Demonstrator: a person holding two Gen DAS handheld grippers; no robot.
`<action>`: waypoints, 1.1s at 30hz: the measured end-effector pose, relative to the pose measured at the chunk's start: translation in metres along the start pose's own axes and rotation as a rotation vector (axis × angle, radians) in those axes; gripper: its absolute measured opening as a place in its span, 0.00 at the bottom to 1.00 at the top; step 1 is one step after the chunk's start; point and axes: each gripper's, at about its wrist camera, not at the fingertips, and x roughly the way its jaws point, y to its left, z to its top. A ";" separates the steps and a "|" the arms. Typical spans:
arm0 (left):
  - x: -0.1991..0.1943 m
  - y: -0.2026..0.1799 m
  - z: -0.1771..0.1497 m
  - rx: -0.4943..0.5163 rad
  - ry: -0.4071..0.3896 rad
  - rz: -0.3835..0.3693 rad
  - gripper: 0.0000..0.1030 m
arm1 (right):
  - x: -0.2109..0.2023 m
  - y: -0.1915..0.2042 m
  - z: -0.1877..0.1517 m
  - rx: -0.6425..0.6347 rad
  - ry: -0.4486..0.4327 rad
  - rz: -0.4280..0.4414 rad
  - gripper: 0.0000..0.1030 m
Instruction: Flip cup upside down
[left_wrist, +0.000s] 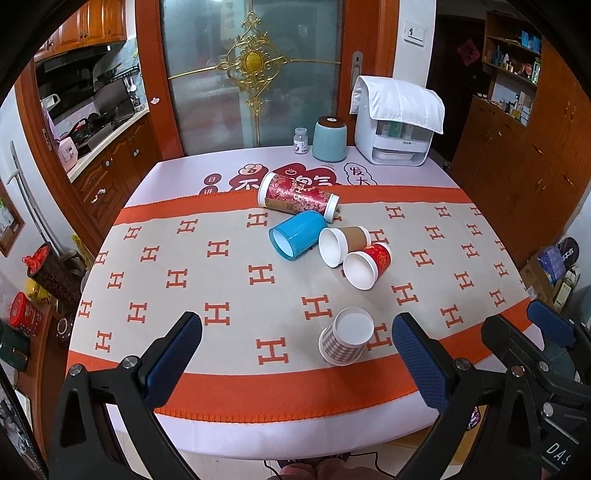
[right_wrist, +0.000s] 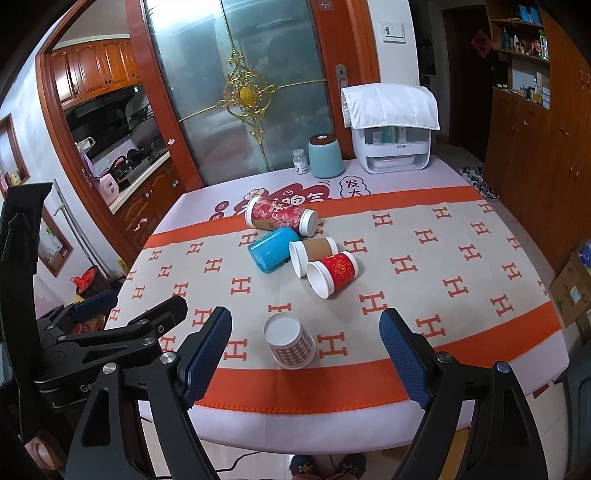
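A checked paper cup (left_wrist: 346, 338) (right_wrist: 291, 344) stands upside down near the table's front edge, white base up. Behind it, lying on their sides, are a red paper cup (left_wrist: 367, 266) (right_wrist: 332, 274), a brown paper cup (left_wrist: 343, 243) (right_wrist: 312, 254), a blue cup (left_wrist: 297, 236) (right_wrist: 272, 249) and a red patterned canister (left_wrist: 297, 197) (right_wrist: 280, 216). My left gripper (left_wrist: 295, 354) is open and empty, in front of the checked cup. My right gripper (right_wrist: 306, 354) is open and empty, straddling the checked cup without touching it; it also shows in the left wrist view (left_wrist: 546, 332).
The table carries an orange and beige H-pattern cloth (left_wrist: 221, 280) (right_wrist: 424, 280). At the back stand a teal jar (left_wrist: 329, 140) (right_wrist: 325, 155), a small bottle (left_wrist: 301, 141) (right_wrist: 300, 161) and a white appliance under a cloth (left_wrist: 397, 122) (right_wrist: 391, 129). Cabinets flank both sides.
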 end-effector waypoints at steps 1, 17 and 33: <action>0.000 -0.001 0.000 0.001 -0.001 -0.001 0.99 | 0.000 0.000 0.000 0.000 -0.002 -0.003 0.81; 0.000 -0.003 0.001 0.003 -0.003 0.000 0.99 | -0.001 -0.005 0.000 0.007 -0.005 -0.008 0.81; 0.001 -0.007 0.002 -0.001 0.001 0.003 0.99 | -0.002 -0.007 0.000 0.008 -0.005 -0.007 0.81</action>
